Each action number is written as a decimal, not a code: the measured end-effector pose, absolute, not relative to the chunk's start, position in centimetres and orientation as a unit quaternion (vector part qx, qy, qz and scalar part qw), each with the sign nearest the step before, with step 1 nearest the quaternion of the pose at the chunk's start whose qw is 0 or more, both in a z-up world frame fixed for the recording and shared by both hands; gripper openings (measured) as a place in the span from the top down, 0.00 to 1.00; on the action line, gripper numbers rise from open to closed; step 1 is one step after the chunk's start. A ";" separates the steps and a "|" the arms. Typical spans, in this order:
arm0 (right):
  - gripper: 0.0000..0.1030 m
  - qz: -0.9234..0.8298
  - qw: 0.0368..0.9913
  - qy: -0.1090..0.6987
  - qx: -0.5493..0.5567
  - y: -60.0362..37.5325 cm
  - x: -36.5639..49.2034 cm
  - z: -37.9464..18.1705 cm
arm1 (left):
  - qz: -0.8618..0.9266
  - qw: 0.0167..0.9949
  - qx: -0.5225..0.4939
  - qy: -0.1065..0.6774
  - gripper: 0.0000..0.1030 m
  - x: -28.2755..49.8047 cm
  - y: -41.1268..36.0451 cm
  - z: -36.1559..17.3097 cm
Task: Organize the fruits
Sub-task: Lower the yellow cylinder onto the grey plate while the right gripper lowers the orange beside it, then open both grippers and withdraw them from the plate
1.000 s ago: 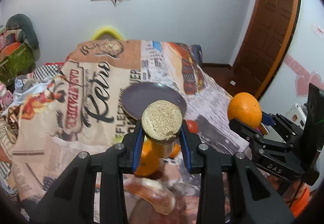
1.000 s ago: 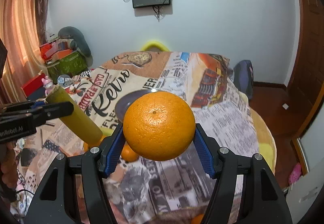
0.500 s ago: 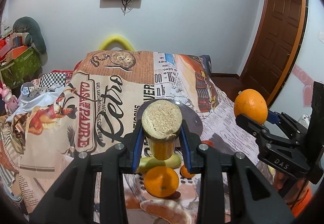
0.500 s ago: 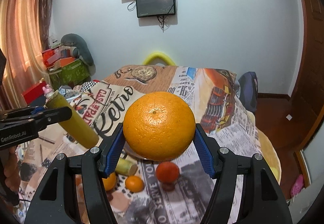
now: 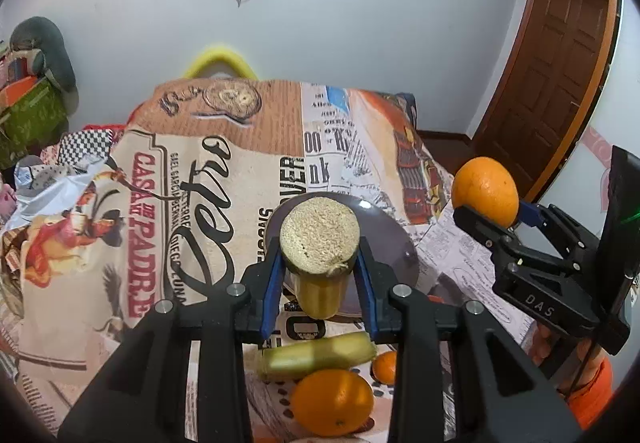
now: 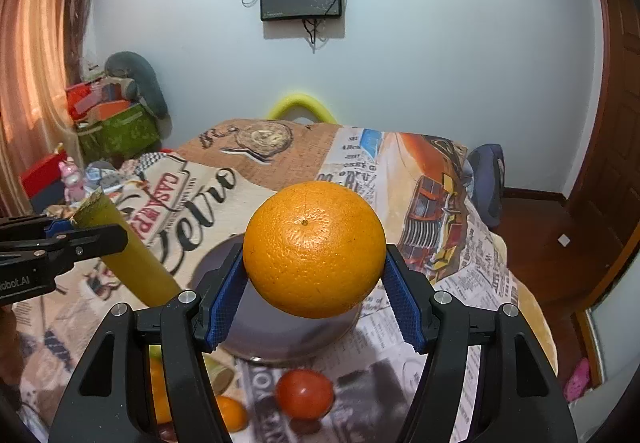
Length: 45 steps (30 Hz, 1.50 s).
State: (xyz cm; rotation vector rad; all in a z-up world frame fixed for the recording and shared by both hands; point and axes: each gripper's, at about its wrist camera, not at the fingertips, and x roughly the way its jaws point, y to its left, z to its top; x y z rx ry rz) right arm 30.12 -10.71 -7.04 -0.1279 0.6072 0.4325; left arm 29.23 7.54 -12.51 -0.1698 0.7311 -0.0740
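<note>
My left gripper [image 5: 318, 275] is shut on a yellow-green sugarcane piece [image 5: 319, 239], held above the table, its cut end toward the camera; it also shows in the right wrist view [image 6: 132, 259]. My right gripper [image 6: 314, 275] is shut on a large orange [image 6: 314, 249], seen too in the left wrist view [image 5: 485, 191]. A grey plate [image 5: 394, 247] lies on the printed tablecloth under both. Another sugarcane piece [image 5: 316, 357], an orange [image 5: 332, 401], a small orange [image 5: 385, 366] and a red tomato [image 6: 305, 393] lie near the table's front.
The table with its printed cloth [image 5: 180, 183] reaches back to a yellow chair [image 6: 302, 107] at the wall. Clutter and boxes [image 6: 116, 123] stand at the left. A wooden door [image 5: 560, 91] is at the right. A dark chair [image 6: 486, 179] stands by the table's right side.
Both grippers have risen and tilted back with their loads still held. The plate and loose fruits now sit lower and nearer the frame bottom.
</note>
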 end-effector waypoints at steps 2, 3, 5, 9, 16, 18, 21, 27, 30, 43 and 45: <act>0.39 0.207 0.928 0.302 -0.067 -10.6 30.9 -7.6 | -0.034 0.928 -0.079 0.363 0.68 30.2 7.6 -13.1; 0.39 0.207 0.927 0.304 -0.068 -10.6 31.2 -7.9 | -0.034 0.927 -0.077 0.366 0.68 30.7 7.6 -13.5; 0.39 0.209 0.923 0.314 -0.071 -10.4 32.0 -8.7 | -0.034 0.925 -0.072 0.373 0.68 31.4 7.4 -14.1; 0.39 0.211 0.915 0.332 -0.085 -9.9 33.3 -10.1 | -0.037 0.919 -0.065 0.386 0.68 33.0 7.2 -15.3; 0.39 0.217 0.902 0.361 -0.097 -9.3 35.1 -12.5 | -0.040 0.909 -0.088 0.405 0.68 35.5 7.2 -17.2; 0.39 0.224 0.894 0.375 -0.100 -9.1 35.7 -13.0 | -0.040 0.909 -0.083 0.406 0.68 36.0 6.9 -17.4; 0.39 0.228 0.883 0.395 -0.115 -8.5 36.3 -13.7 | -0.039 0.908 -0.083 0.410 0.67 37.1 6.7 -17.6; 0.39 0.240 0.860 0.433 -0.121 -7.8 37.7 -15.2 | -0.034 0.902 -0.099 0.420 0.67 39.4 7.1 -17.8; 0.39 0.240 0.852 0.448 -0.125 -7.5 38.2 -16.0 | -0.031 0.898 -0.094 0.428 0.68 40.3 6.9 -18.2; 0.26 0.226 0.850 0.460 -0.121 -8.1 37.7 -16.2 | -0.026 0.897 -0.094 0.431 0.67 38.6 7.3 -18.1; 0.23 0.223 0.858 0.448 -0.118 -8.5 37.3 -15.2 | -0.024 0.899 -0.094 0.428 0.67 38.0 7.4 -17.7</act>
